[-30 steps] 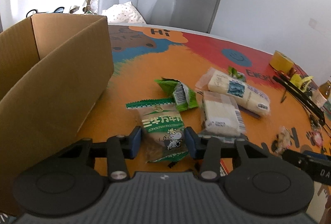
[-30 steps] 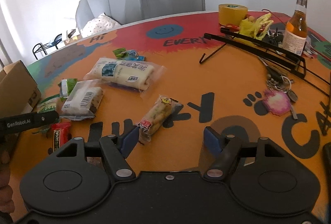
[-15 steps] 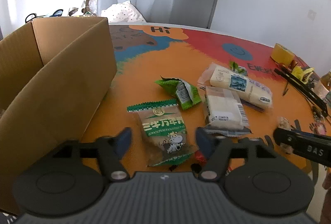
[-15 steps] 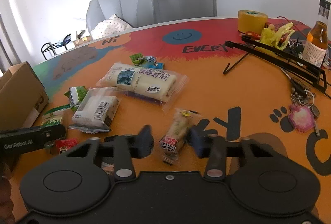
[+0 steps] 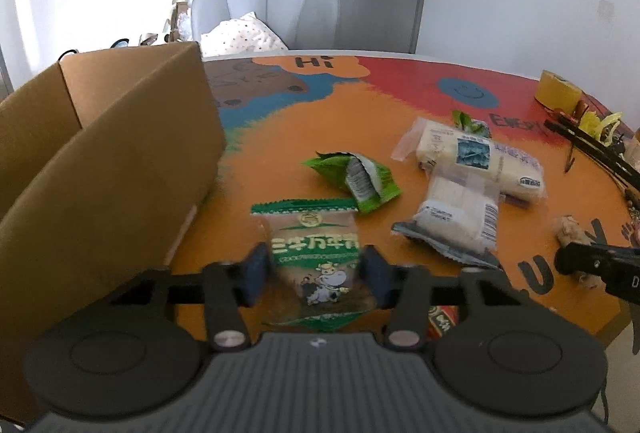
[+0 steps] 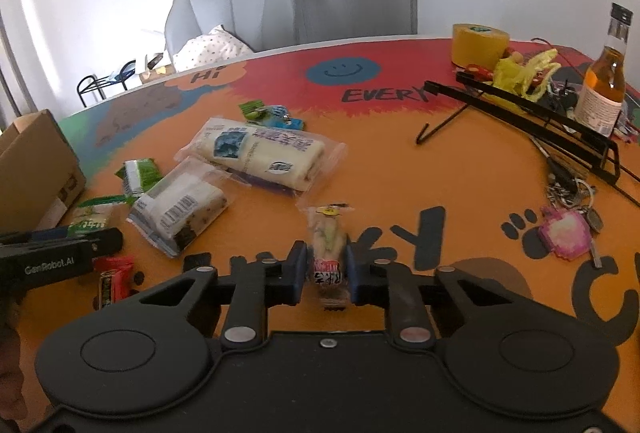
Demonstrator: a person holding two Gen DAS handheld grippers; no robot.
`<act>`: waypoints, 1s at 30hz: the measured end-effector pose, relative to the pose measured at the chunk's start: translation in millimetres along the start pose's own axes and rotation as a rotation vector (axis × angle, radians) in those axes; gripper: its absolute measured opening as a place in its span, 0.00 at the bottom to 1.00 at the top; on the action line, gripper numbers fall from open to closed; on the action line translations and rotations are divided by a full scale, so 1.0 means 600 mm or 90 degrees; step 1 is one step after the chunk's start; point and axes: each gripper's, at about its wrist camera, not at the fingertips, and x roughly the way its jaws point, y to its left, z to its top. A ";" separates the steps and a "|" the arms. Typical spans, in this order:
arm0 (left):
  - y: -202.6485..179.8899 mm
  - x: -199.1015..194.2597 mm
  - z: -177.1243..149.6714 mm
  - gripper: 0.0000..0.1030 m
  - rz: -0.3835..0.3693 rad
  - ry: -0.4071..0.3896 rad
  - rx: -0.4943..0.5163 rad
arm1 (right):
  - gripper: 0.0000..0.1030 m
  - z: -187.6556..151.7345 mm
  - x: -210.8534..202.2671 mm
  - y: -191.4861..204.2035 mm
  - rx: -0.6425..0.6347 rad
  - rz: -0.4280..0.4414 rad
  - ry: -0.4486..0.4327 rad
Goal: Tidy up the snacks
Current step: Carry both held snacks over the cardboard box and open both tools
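Two snacks are in our grip: our left hand-held gripper (image 5: 314,273) is clamped on the cow packet (image 5: 316,265), the box (image 5: 104,169) at its 9 o'clock, while our right hand-held gripper (image 6: 327,271) pinches the small bar (image 6: 328,249) just above the surface (image 6: 400,169).

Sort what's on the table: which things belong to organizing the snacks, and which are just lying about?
Job:
cow packet in the left gripper
small sausage snack in the right gripper
green wrapper
two white bread packs
red candy
cardboard box

Lying about:
tape roll
bottle
keys
black stand
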 end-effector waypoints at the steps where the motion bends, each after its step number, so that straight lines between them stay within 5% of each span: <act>1: 0.004 -0.001 0.001 0.46 -0.008 0.002 -0.006 | 0.16 0.001 -0.002 0.001 0.003 0.007 -0.002; 30: 0.084 -0.130 0.065 0.46 -0.048 -0.090 -0.045 | 0.16 0.074 -0.076 0.133 -0.050 0.109 -0.084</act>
